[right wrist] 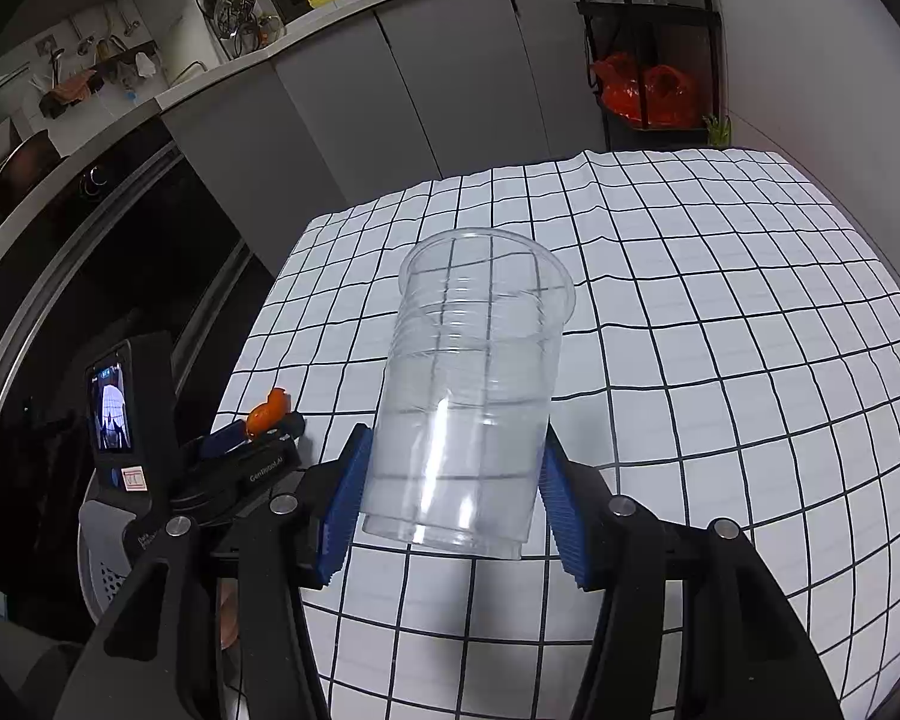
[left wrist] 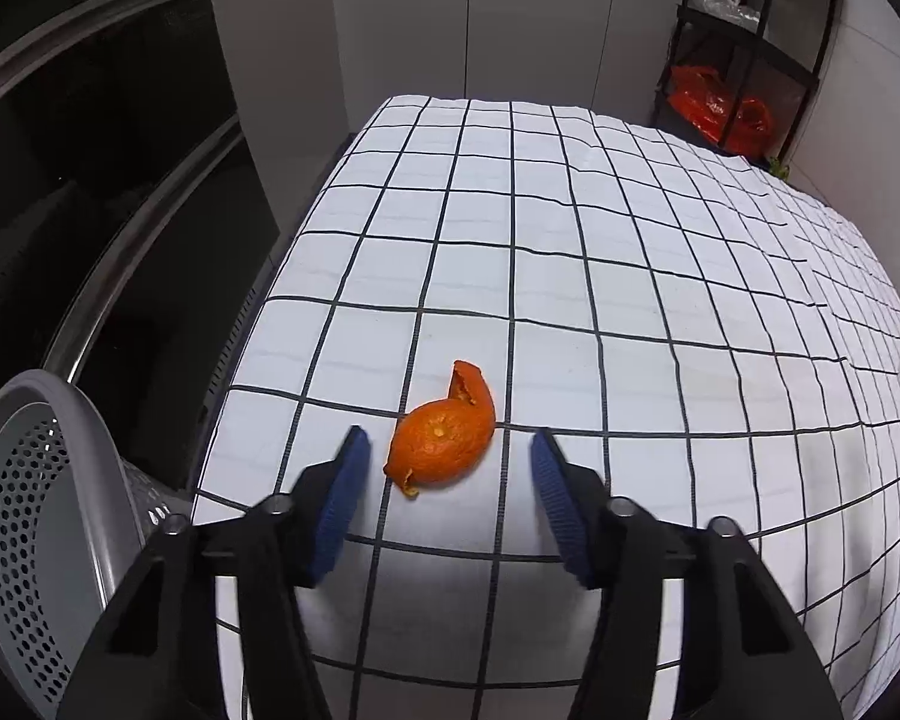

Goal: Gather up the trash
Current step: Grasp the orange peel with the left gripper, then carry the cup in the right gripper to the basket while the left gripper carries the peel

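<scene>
- Two trash items noted: orange peel (left wrist: 441, 447) and clear plastic cup (right wrist: 474, 396), both over the checked counter (left wrist: 630, 300).
- Left tongs (left wrist: 447, 459) stand apart, straddling the peel, pads not touching it.
- Right tongs (right wrist: 450, 480) are clamped on the cup's lower wall; rim points to 12 o'clock.
- Peel judged light, limp, tearable: grip across its domed body.
- Cup judged thin, slippery, crushable.
- Perforated grey bin (left wrist: 36, 516) sits at 8 o'clock.
</scene>
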